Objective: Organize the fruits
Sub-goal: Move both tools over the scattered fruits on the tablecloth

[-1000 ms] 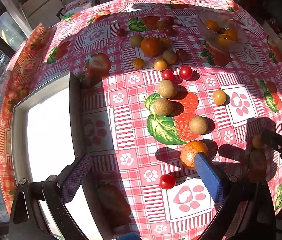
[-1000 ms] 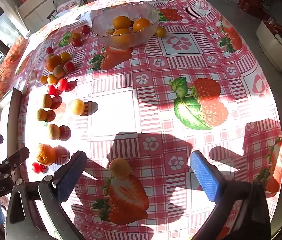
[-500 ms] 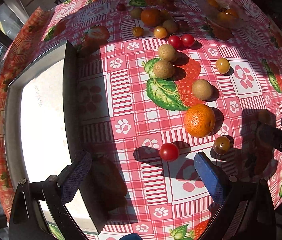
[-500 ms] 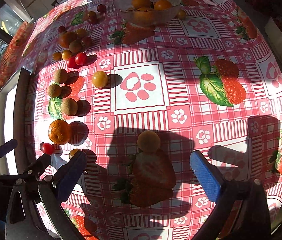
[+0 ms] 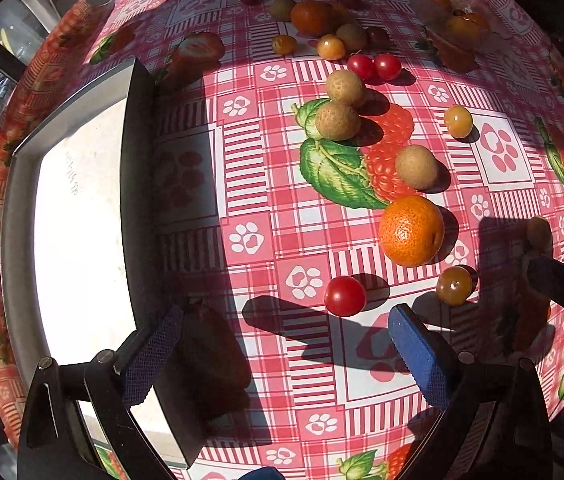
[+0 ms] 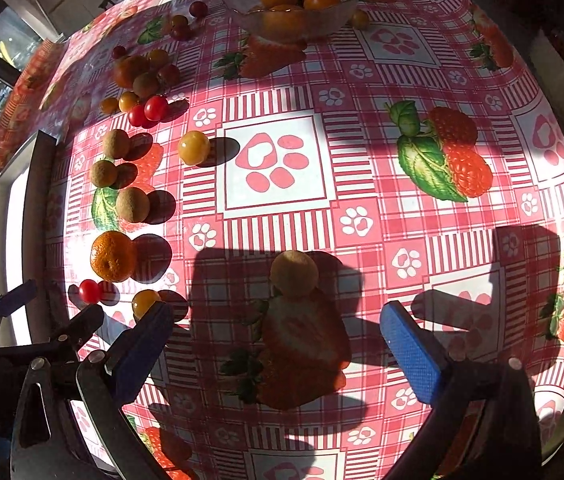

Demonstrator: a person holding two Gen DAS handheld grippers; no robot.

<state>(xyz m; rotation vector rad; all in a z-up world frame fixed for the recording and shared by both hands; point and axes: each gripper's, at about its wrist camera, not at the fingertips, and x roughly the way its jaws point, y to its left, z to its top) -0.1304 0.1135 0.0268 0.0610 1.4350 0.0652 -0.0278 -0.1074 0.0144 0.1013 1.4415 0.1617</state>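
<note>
Fruits lie scattered over a red checked tablecloth. My left gripper (image 5: 282,344) is open, low over the cloth; a red cherry tomato (image 5: 344,296) sits just ahead of its right finger, with a mandarin (image 5: 411,230) and a yellow tomato (image 5: 454,285) beyond. Three brown longans (image 5: 416,167) lie farther off. My right gripper (image 6: 278,340) is open, and a yellowish fruit (image 6: 293,274) in shadow lies just ahead between its fingers. A glass bowl (image 6: 242,12) with orange fruits stands at the far side. The left gripper (image 6: 42,312) shows at the right wrist view's left edge.
A metal tray (image 5: 138,184) with a raised rim lies on the left of the table, its white floor bare. More small tomatoes and fruits (image 6: 142,76) cluster at the far left. The table edge (image 6: 561,128) drops off on the right. Strong shadows fall across the near cloth.
Both grippers have come lower and closer to the table. The mandarin and red tomato loom larger in the left view; the yellowish fruit sits nearer the right gripper's fingers.
</note>
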